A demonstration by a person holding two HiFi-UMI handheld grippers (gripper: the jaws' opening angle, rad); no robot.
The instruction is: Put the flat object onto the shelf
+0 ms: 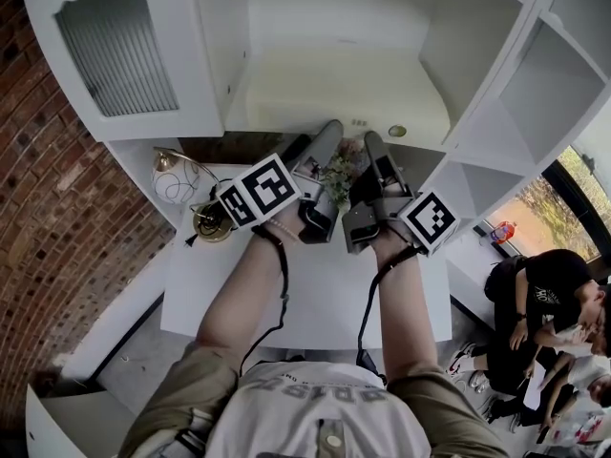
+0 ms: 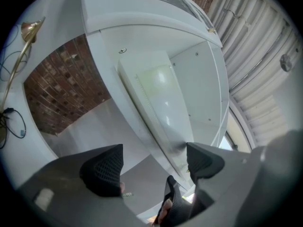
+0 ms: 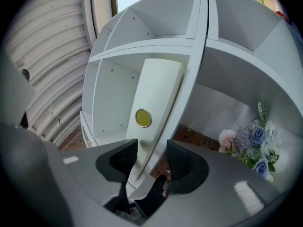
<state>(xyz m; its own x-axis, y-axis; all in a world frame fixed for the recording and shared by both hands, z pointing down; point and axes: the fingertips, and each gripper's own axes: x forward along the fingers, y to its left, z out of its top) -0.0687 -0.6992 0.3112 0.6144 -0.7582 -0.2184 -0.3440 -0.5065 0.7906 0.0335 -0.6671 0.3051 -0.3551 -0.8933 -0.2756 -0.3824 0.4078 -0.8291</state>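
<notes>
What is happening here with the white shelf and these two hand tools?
A person holds one tool in each hand in front of a white shelf unit. A flat cream board with a round yellow sticker lies inside one compartment. The left tongs and the right tongs are both near the front edge of that compartment, with their jaws apart. Neither seems to clamp the board, so it looks already placed on the shelf.

Red brick wall point(image 1: 43, 218), white table point(image 1: 315, 294), daylit window point(image 1: 563, 203) at right.
</notes>
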